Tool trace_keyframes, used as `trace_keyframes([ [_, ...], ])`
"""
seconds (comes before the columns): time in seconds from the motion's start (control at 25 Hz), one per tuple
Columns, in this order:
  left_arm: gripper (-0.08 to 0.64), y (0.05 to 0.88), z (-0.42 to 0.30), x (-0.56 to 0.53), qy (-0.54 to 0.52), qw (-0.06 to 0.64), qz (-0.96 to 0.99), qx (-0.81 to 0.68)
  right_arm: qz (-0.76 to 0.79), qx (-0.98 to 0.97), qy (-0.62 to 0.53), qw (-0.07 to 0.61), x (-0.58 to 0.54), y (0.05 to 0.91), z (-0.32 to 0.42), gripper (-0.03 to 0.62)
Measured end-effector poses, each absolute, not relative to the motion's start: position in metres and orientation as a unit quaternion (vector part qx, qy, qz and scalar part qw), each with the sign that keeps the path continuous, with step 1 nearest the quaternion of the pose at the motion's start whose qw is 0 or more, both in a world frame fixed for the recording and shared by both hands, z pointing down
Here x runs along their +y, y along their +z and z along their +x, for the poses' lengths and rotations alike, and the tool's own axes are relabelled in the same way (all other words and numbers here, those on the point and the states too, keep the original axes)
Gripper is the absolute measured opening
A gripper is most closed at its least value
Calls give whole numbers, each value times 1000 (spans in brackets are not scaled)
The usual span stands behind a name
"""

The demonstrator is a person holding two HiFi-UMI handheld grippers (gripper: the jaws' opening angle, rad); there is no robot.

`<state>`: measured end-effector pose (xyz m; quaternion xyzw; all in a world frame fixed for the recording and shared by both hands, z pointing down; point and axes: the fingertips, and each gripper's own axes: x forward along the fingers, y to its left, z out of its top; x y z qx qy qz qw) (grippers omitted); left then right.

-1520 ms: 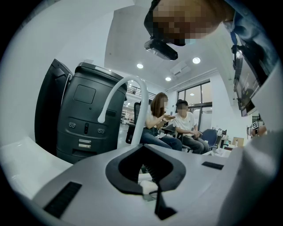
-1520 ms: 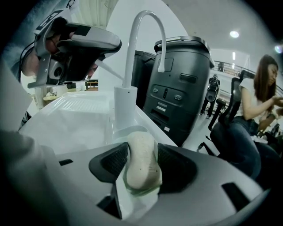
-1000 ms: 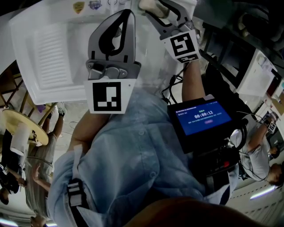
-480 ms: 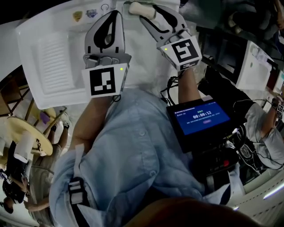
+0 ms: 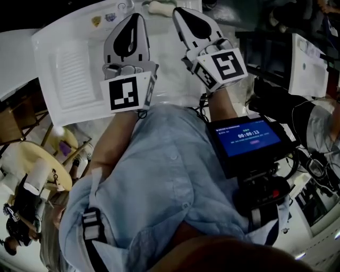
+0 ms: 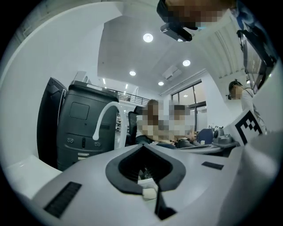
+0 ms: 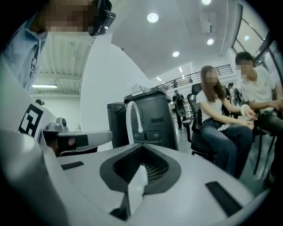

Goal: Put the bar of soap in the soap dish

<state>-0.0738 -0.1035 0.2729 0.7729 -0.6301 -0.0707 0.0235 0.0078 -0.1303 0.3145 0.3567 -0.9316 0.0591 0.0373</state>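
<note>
A pale bar of soap (image 5: 158, 7) lies at the far edge of the white sink (image 5: 69, 69), just left of the tip of my right gripper (image 5: 178, 10). It is apart from the jaws. The right gripper (image 7: 142, 145) is shut; a white sliver shows in the slit between its jaws, and I cannot tell what it is. My left gripper (image 5: 137, 17) hovers over the sink beside it. The left gripper (image 6: 143, 145) has its jaws met, with a small pale bit showing in the gap. No soap dish is visible to me.
A white arched faucet (image 6: 104, 117) (image 7: 132, 117) rises behind the sink in front of a dark grey machine (image 6: 79, 128). Seated people (image 7: 216, 119) are beyond. A lit screen (image 5: 247, 141) hangs at my waist. A round yellow table (image 5: 32, 164) stands lower left.
The right gripper's jaws have gone from wide open to shut and the gripper has rolled. The soap now lies left of its tip. The left gripper stays shut.
</note>
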Motion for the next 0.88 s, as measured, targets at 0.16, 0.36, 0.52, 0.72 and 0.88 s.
trace_keyframes([
  [0.16,8,281,-77,-99,-53,46,760,-646,363,-926,92,51,-122,323,2,8],
  [0.36,8,284,-78,-97,-56,45,755,-652,369,-922,97,59,-114,327,-4,8],
  [0.52,8,283,-74,-101,-63,40,761,-644,374,-921,87,63,-113,324,-8,8],
  [0.72,8,281,-71,-102,-56,44,763,-642,388,-918,73,46,-121,314,-2,6],
  [0.88,8,274,-71,-105,-67,25,767,-638,396,-915,67,36,-126,308,1,6],
])
